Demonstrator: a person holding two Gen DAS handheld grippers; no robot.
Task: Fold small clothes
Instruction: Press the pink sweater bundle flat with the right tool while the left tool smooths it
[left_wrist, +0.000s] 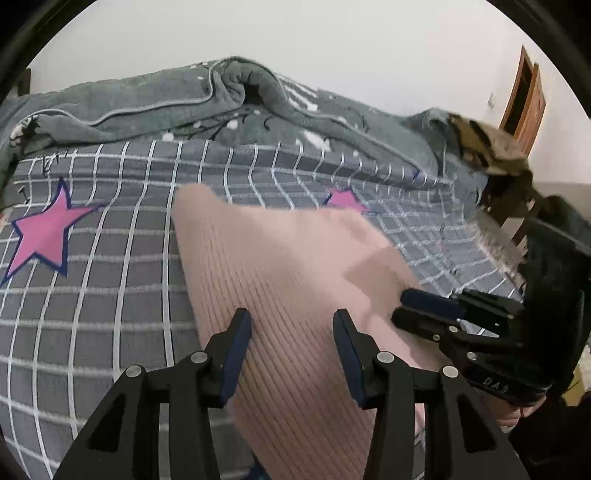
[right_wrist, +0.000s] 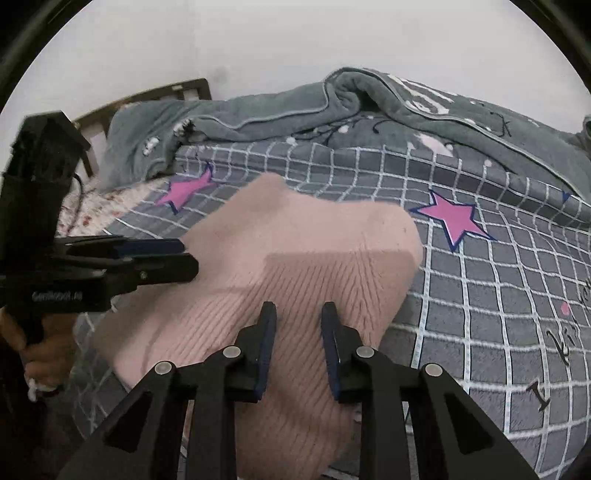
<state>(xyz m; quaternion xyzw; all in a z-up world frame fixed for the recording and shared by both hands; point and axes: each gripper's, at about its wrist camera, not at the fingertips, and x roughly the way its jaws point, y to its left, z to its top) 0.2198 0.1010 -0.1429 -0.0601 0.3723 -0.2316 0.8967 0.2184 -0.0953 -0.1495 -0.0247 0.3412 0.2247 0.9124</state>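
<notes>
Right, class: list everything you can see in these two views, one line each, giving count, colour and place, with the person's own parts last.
Knitted garment: one, pale pink, ribbed, lying on the bedsheet under both grippers.
Bedsheet: one, grey with white grid and pink stars, covering the bed.
Blanket: one, grey-green, bunched along the far side.
Headboard: one, dark wood, far left in the right wrist view.
Door: one, brown, far right.
Left gripper: one, black, jaws apart over the garment.
Right gripper: one, black, jaws apart over the garment.
</notes>
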